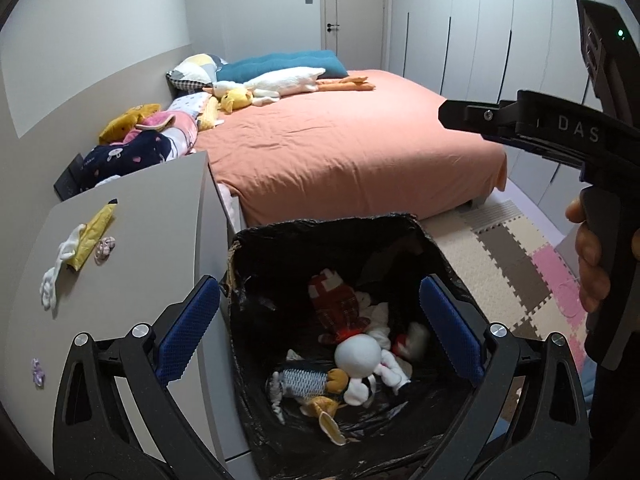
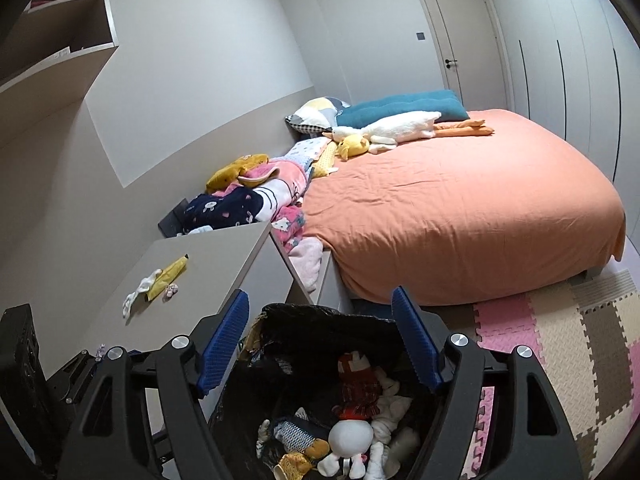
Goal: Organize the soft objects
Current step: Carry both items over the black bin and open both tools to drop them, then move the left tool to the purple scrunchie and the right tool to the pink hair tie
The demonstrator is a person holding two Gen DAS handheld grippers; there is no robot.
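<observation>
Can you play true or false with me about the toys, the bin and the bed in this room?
1. Both grippers are open and empty. True: left gripper, right gripper.
2. The bin is empty. False: soft toys lie inside, one with a white round head.
3. A yellow banana toy lies on the grey desk. True.
4. The white goose sits on the floor mat. False: it lies on the orange bed.
5. The door stands open. False: it is shut.
</observation>
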